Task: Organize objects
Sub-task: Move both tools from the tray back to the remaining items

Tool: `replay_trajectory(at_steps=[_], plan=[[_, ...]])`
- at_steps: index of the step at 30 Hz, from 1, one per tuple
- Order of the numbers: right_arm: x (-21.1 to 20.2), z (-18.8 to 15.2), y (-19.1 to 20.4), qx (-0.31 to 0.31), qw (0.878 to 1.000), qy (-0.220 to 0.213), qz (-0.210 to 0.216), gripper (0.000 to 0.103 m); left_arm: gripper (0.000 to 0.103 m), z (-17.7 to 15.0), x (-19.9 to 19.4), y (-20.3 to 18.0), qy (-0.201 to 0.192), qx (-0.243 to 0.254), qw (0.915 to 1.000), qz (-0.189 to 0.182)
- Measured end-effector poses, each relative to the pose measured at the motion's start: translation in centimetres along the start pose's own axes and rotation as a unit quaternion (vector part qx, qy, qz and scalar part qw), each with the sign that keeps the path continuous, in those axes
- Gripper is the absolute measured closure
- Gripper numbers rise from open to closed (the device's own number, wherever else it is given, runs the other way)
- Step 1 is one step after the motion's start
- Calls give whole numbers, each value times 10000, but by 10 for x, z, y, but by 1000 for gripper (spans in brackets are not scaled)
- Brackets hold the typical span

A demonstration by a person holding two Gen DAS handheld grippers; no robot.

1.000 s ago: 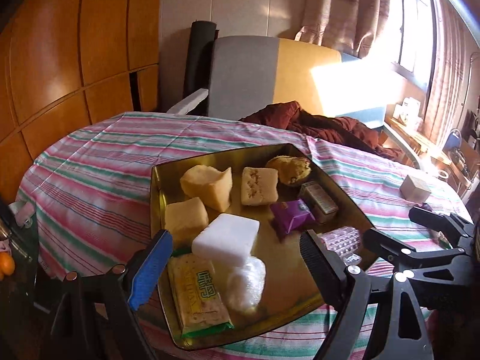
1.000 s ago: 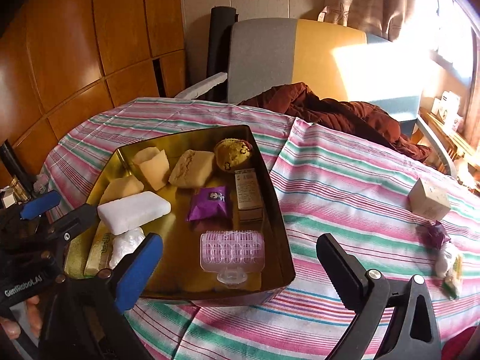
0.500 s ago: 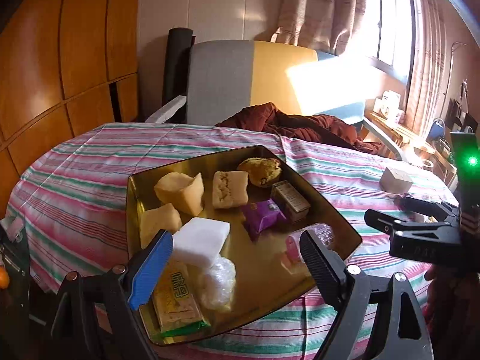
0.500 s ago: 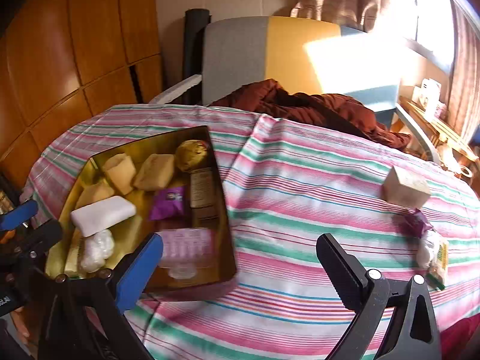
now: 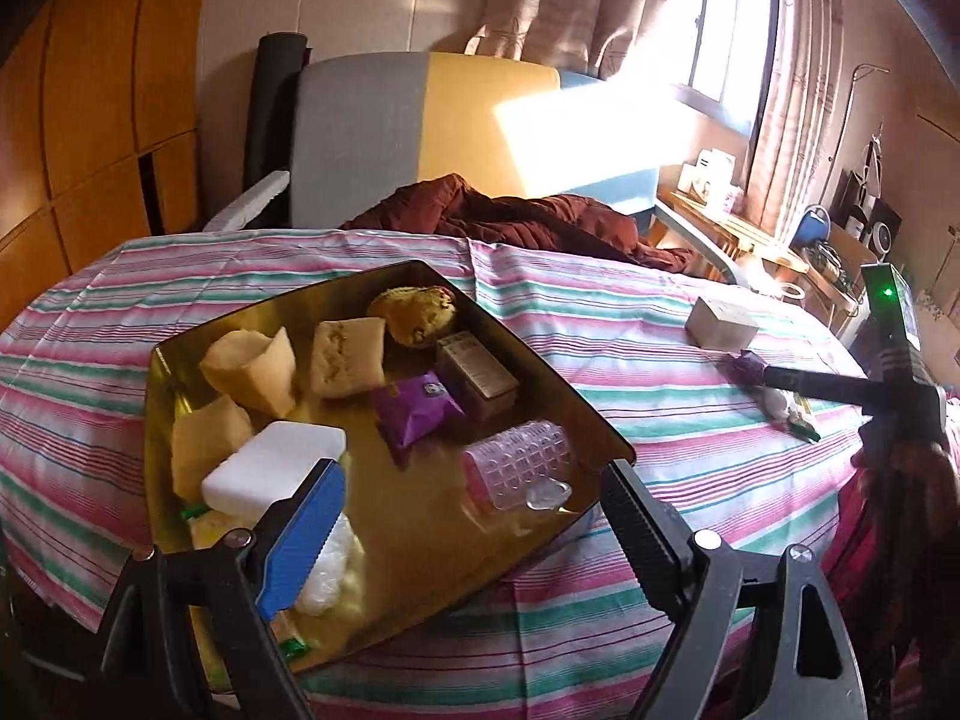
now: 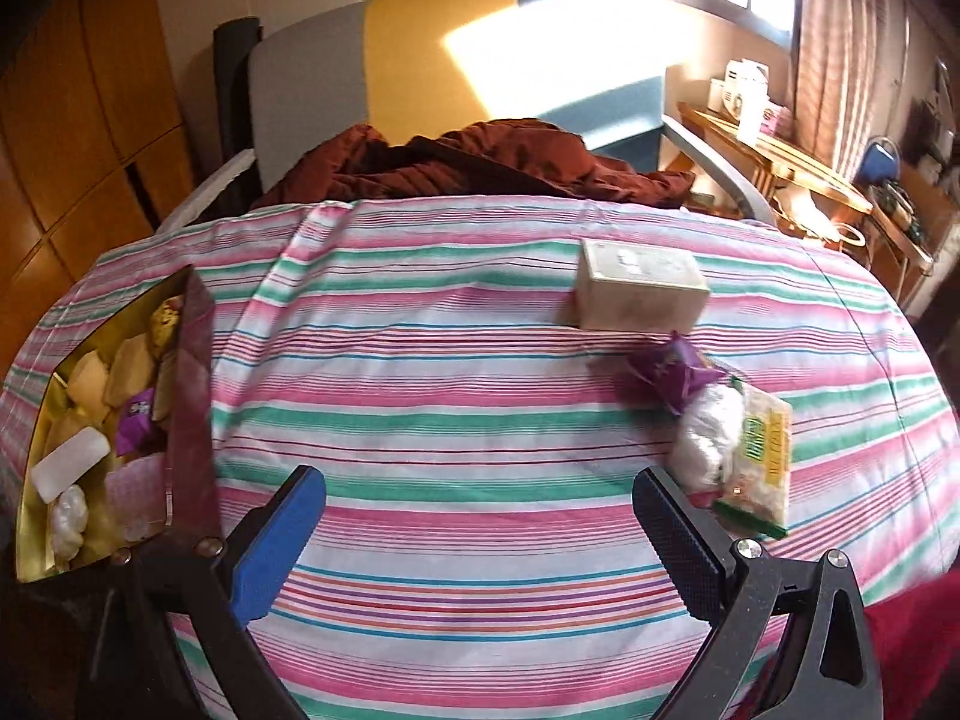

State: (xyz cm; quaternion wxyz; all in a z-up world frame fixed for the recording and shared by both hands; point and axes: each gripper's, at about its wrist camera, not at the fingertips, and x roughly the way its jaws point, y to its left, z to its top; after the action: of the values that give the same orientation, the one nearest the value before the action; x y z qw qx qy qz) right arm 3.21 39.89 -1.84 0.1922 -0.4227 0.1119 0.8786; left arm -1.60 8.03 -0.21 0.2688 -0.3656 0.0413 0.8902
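Observation:
A gold tray [image 5: 540, 387] on the striped tablecloth holds sponge pieces, a muffin [image 5: 413, 312], a white block [image 5: 273, 471], a purple packet [image 5: 414, 411], a small brown box [image 5: 476, 372] and a pink hair roller [image 5: 516, 462]. My left gripper [image 5: 468, 534] is open and empty over the tray's near edge. My right gripper [image 6: 480, 534] is open and empty above bare cloth. To its right lie a cream box [image 6: 639, 294], a purple packet [image 6: 663, 372], a clear wrapped bundle [image 6: 705, 435] and a green-yellow snack packet [image 6: 759, 450]. The tray [image 6: 192, 396] sits at the left in the right wrist view.
A grey and yellow chair [image 6: 420, 78] with a dark red garment [image 6: 474, 165] stands behind the table. Wooden panels [image 5: 90, 120] line the left wall. A cluttered shelf [image 6: 798, 180] stands under the window at right. The right gripper's body [image 5: 900, 384] shows in the left wrist view.
My right gripper has swung right, away from the tray toward the loose items. My left gripper has drawn back a little and turned right. Both stay open.

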Motion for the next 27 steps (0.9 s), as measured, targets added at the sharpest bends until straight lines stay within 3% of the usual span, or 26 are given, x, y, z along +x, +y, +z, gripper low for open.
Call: replay_trajectory(at_steps=[8,12,14,17,27], plan=[[-1,25,-127,1203,9899,32,-747,0,16,10,15,-33,297,286,9986,-336],[1,15,-185,2273,9699,-39,-877,0,16,17,29,-66,420,698,9955,-479],[4,7,-204,2854,9559,63,-692,0,16,21,40,-86,555,896,9924,-637],[-4,3,-215,3196,9459,-176,-540,0,16,26,54,-114,642,1168,9877,-820],[1,-1,-218,3453,9383,-127,-151,0,15,29,111,-187,1300,1629,9714,-1139]])
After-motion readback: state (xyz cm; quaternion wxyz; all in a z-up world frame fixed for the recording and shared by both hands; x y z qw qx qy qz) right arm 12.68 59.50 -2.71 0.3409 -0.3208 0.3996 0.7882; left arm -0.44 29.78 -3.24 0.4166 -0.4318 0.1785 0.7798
